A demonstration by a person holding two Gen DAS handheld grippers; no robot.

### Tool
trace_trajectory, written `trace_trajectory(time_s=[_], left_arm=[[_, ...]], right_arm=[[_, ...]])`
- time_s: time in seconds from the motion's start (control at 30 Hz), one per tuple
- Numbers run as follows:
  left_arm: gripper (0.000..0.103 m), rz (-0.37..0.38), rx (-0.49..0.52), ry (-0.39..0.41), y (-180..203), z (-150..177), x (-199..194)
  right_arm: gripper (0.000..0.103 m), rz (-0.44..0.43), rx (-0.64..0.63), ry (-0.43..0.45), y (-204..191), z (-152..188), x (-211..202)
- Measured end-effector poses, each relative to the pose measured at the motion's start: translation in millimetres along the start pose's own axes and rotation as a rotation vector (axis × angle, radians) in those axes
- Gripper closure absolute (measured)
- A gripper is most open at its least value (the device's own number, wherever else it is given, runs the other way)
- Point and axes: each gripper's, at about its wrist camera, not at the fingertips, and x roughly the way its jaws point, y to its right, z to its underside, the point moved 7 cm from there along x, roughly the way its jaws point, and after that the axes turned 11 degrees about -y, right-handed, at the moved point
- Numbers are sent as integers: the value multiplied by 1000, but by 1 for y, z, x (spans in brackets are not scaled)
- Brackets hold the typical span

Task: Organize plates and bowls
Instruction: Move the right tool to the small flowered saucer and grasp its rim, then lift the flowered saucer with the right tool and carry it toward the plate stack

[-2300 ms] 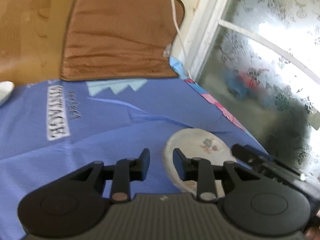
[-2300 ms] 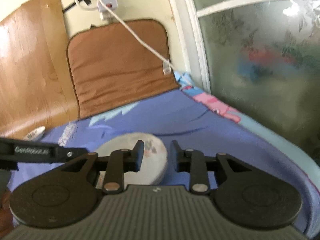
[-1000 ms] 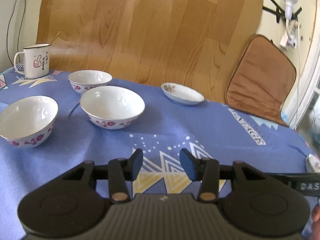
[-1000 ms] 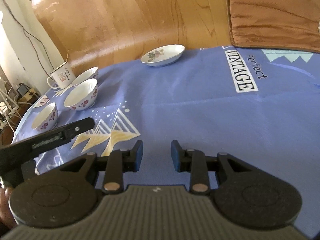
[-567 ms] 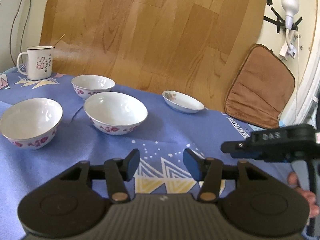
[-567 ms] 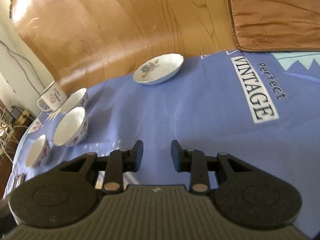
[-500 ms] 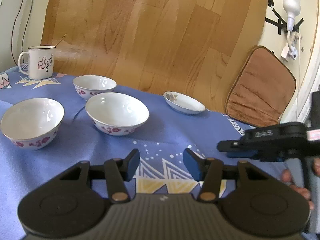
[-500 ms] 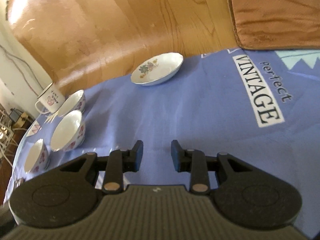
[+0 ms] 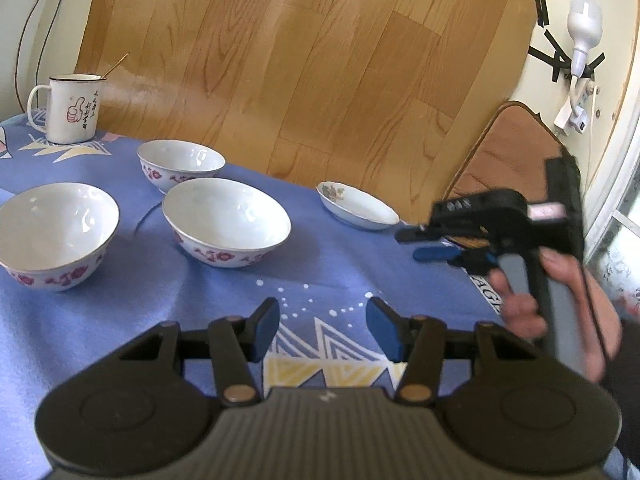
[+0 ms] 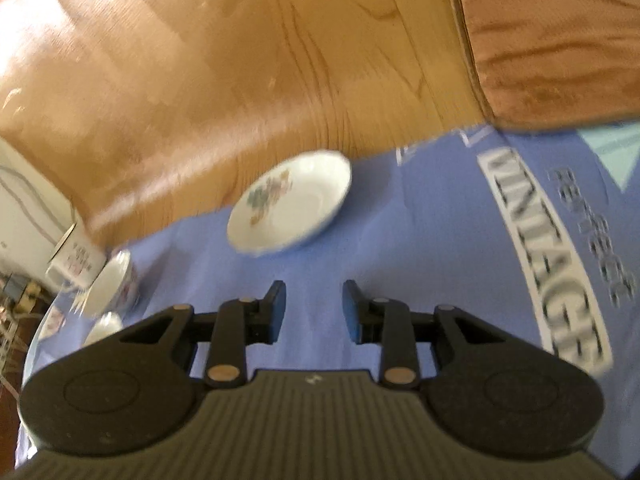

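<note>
Three white bowls with red flowers stand on the blue cloth in the left wrist view: a near left one [image 9: 56, 236], a middle one [image 9: 226, 226] and a far one [image 9: 180, 164]. A small white flowered plate [image 9: 358, 210] [image 10: 290, 204] lies near the wooden board. My left gripper [image 9: 322, 328] is open over the cloth, holding nothing. My right gripper [image 10: 314, 308] [image 9: 416, 244] hovers short of the plate, its jaws opening, nothing between them. A hand [image 9: 560, 300] holds it.
A white mug [image 9: 72, 108] with a stick in it stands at the far left. A wooden board [image 9: 300, 60] leans behind the table, a brown cushion [image 10: 560, 40] to its right. The cloth carries a printed label [image 10: 548, 264]. A window [image 9: 624, 240] is at right.
The right gripper has moved closer to the small plate, which now looks larger in its view. In the left wrist view it has swung in from the right. The left gripper's jaws widened slightly.
</note>
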Motion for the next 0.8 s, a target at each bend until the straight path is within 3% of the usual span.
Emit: trace_trajectory(time_s=[0.07, 0.2, 0.33, 0.37, 0.47, 0.53, 0.8], left_arm=[[54, 1, 3, 4, 1, 0, 0], [54, -2, 10, 10, 2, -1, -1], [54, -1, 17, 16, 3, -1, -2], [53, -1, 17, 17, 3, -2, -2], [52, 2, 14, 22, 3, -2, -3], [52, 3, 9, 22, 2, -2, -3], [51, 5, -3, 26, 0, -3, -4]], right_arm=[[59, 6, 5, 21, 2, -13, 6], [59, -4, 63, 48, 8, -36, 20], [60, 20, 110, 20, 14, -53, 44], [64, 23, 119, 15, 15, -56, 48], [88, 61, 117, 5, 13, -64, 55], [88, 88, 99, -2, 11, -64, 55], [88, 51, 40, -63, 7, -32, 24]])
